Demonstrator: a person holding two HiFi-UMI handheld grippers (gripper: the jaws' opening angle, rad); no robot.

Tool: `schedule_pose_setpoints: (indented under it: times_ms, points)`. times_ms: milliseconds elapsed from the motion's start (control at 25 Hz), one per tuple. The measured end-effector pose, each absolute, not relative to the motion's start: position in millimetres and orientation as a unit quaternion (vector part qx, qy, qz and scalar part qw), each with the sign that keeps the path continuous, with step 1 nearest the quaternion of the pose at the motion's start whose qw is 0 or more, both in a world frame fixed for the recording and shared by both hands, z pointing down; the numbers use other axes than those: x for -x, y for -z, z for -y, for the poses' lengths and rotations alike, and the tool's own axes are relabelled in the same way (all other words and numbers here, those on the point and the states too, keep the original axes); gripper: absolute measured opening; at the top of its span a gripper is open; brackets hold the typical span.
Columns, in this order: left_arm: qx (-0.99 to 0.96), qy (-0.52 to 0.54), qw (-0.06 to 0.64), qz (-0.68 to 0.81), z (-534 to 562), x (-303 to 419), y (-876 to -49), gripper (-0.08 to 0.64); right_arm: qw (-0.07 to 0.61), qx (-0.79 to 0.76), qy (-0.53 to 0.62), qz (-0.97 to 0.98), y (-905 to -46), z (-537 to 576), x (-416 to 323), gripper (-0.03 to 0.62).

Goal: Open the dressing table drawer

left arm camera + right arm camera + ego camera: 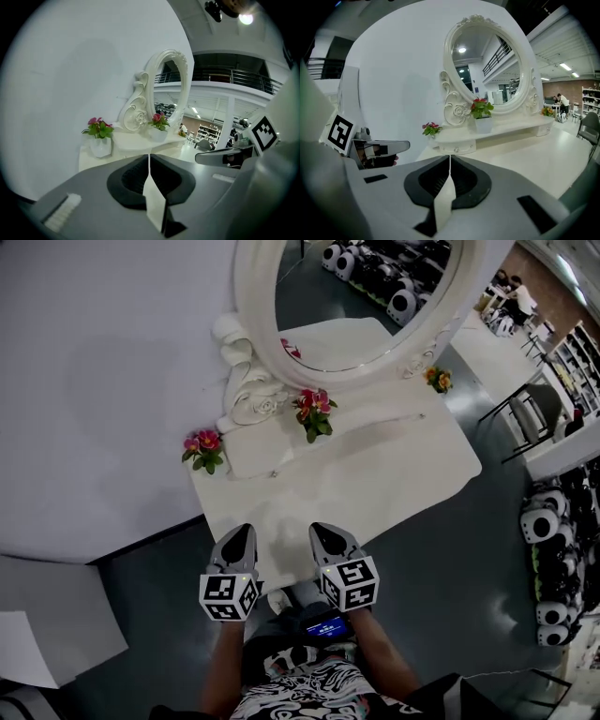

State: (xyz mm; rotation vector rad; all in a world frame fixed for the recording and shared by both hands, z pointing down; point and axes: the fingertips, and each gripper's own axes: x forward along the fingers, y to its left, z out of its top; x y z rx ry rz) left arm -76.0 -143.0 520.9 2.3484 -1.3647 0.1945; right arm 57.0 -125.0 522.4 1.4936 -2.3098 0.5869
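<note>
In the head view, your left gripper (241,532) and right gripper (324,531) hang side by side at 6 o'clock, above the near part of the white counter (394,488) and touching nothing. The likeliest drawer (265,471) is the small one under the raised shelf, at roughly 12 o'clock from the left fingers. It is shut, with its knob (275,473) facing you. In the left gripper view, the 2 fingers are pressed together with nothing between them. The mirror (165,84) stands at 12 o'clock and a flower pot (100,143) at 10 o'clock. In the right gripper view, those fingers are likewise closed and empty. The drawer front and knob show just above the fingertips at 12 o'clock, well apart from them. This looks like the approach step, with the drawer not yet reached. Next you would need to spread 1 pair of fingers, carry them forward around the knob, close on it and pull straight back toward yourself.
</note>
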Motion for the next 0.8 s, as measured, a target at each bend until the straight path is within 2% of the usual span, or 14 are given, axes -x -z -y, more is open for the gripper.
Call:
schedule_pose_setpoints:
  times_ms: [80,200,480,800]
  points:
    - [-0.843,-0.072,0.215,0.488,152.2,76.2,-526.5,0.026,0.175,-0.518,-0.202,0.813,-525.6,137.7,-51.3,0.047]
    - [-0.841,-0.080,0.221,0.487,163.5,77.1,-534.9,0.026,0.183,-0.515,-0.190,0.816,-526.0,155.5,-45.2,0.054]
    - [-0.843,-0.083,0.225,0.482,192.9,73.8,-552.0,0.026,0.200,-0.493,-0.201,0.822,-552.1,190.5,-32.8,0.123]
    - [-0.834,-0.102,0.246,0.484,221.5,71.3,-584.3,0.026,0.220,-0.474,-0.218,0.824,-588.3,232.0,-20.3,0.135]
